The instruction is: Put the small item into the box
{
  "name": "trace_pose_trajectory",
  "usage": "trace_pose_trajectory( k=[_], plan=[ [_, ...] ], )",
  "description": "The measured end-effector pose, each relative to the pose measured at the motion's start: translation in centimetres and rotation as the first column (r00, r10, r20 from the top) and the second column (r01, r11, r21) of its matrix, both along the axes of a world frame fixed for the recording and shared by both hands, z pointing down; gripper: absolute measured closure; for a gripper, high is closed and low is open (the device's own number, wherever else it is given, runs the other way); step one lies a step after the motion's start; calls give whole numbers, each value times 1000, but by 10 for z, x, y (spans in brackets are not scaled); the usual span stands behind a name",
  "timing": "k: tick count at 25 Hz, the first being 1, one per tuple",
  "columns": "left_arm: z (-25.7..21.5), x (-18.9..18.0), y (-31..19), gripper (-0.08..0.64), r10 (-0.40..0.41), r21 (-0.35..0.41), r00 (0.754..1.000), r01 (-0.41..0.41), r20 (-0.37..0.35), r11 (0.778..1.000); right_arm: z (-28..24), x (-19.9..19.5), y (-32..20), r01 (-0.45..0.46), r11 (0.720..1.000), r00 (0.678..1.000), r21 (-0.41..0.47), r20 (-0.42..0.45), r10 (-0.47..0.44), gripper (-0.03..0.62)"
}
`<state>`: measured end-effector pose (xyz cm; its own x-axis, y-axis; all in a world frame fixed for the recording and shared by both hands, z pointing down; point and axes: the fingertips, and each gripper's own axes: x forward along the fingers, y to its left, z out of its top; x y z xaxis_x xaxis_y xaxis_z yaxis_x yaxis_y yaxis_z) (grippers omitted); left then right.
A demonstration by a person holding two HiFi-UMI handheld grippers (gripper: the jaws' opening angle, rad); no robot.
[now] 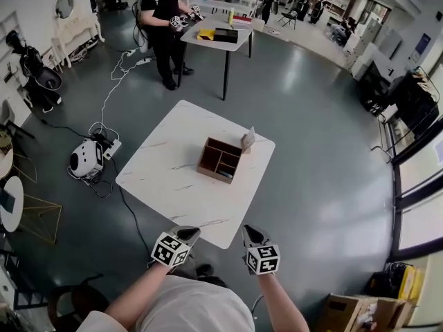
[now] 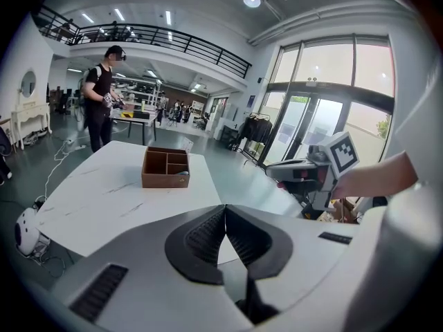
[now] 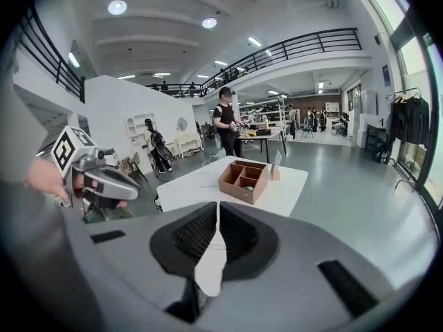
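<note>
Hovering short of the table's [image 1: 163, 163] near edge, the left claw [image 1: 188, 232] and the right claw [image 1: 252, 232] sit side by side close to the person's body, over the grey floor [image 1: 325, 185] rather than the white marble top. Each points towards the table and both are well apart from the box [image 1: 205, 155].

The left claw's own view shows its ribbed pads [image 2: 208, 235] pressed together at the tips, clenched on nothing. The right claw's view shows the same: the tips meet, only a thin sliver of the table shows lower down between the pads [image 3: 239, 235], and nothing is held.

The box is brown wood, open-topped and split into compartments. It stands on the far right part of the table. A small dark item [image 1: 225, 175] lies inside it, in the compartment nearest the person – in the left claw's view it shows as a greyish lump at the box's front right corner. What the item is cannot be told. A small card [image 1: 248, 139] stands upright just beyond the box, near the table's far corner.

Further off, another person [image 1: 165, 19] in black stands at a second table [image 1: 225, 40]. A white device [image 1: 84, 159] with trailing cables lies on the floor to the left of the main table.
</note>
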<state>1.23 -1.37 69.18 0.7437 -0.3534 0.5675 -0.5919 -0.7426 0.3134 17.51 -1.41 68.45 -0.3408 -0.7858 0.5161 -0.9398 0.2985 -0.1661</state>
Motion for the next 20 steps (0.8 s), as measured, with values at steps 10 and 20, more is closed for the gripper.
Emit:
trace_pose_trajectory(
  k=[10, 20],
  plan=[
    [-22, -32, -9, 545, -30, 8, 998, 31, -46, 999, -18, -12, 7, -77, 996, 996, 42, 50, 74, 560],
    [-34, -53, -28, 545, -19, 14, 996, 20, -82, 1000, -36, -18, 3, -139, 988, 990, 73, 16, 138, 566]
  ],
)
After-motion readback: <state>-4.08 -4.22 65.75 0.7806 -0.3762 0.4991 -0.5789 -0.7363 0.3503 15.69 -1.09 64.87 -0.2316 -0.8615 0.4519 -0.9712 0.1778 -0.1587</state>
